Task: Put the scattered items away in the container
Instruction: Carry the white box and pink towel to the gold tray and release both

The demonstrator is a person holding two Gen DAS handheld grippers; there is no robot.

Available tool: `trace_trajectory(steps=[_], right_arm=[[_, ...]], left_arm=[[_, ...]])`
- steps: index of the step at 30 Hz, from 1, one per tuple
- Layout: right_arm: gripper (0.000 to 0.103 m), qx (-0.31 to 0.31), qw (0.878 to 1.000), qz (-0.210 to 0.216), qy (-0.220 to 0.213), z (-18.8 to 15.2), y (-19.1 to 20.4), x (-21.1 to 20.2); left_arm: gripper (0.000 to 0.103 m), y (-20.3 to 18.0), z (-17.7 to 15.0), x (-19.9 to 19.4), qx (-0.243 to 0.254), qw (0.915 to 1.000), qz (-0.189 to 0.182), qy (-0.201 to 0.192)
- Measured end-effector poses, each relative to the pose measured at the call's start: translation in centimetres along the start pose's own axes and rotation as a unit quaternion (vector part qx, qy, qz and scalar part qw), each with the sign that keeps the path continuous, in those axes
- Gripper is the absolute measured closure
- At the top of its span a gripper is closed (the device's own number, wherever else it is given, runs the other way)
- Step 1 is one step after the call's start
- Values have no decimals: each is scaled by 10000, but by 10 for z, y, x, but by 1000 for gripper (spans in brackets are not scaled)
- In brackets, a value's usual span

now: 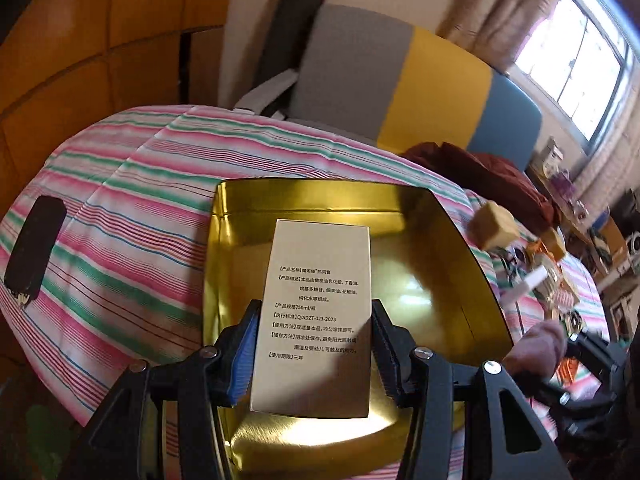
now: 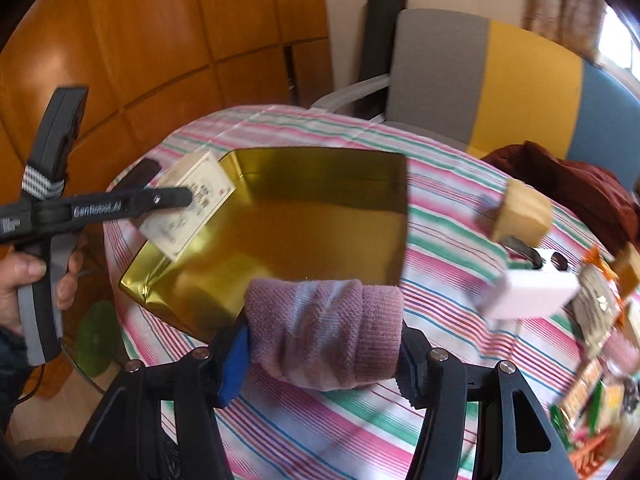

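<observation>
A cream carton (image 1: 316,312) printed with black text is clamped between the blue pads of my left gripper (image 1: 314,344). It hangs over the open gold tin (image 1: 304,204) on the striped tablecloth. From the right wrist view the same carton (image 2: 188,204) sits above the left rim of the gold tin (image 2: 320,184). My right gripper (image 2: 322,354) is shut on a rolled mauve sock (image 2: 324,332), held near the tin's front edge. I see nothing lying inside the tin.
To the right of the tin lie a tan block (image 2: 522,212), a white box (image 2: 528,292) and several snack packets (image 2: 596,312). A dark red cloth (image 1: 500,176) is at the back right, a black flat object (image 1: 34,240) at the left, and a chair (image 1: 400,80) behind the table.
</observation>
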State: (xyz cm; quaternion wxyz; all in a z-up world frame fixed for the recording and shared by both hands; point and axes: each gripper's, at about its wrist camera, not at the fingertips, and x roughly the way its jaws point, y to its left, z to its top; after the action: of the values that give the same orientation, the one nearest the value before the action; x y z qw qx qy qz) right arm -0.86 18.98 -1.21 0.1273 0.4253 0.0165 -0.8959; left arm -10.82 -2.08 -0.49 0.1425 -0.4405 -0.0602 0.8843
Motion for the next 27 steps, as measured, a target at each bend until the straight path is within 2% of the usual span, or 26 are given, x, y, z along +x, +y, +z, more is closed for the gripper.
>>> trace_trajectory(steps=[5,11,16,22,27], right_arm=[[41,-276,9986,-317,330,-2,11,28],[39,-424,9953,-652,570,-13,8,44],[37,-318,9964,-593,521,-15,5,43],[31,-224,9975,-502,444,-17,9,38],[28,-224,9979,-491,356,-18,12,35]], left_arm=[[51,11,14,21,-82,9999,79,53],[51,24,35,49,-229,9994,206,128],[51,32,51,73,-361,9985,365,213],[51,35,60,98,-537,9953,705,391],[51,35,66,105,-531,9940,910,284]])
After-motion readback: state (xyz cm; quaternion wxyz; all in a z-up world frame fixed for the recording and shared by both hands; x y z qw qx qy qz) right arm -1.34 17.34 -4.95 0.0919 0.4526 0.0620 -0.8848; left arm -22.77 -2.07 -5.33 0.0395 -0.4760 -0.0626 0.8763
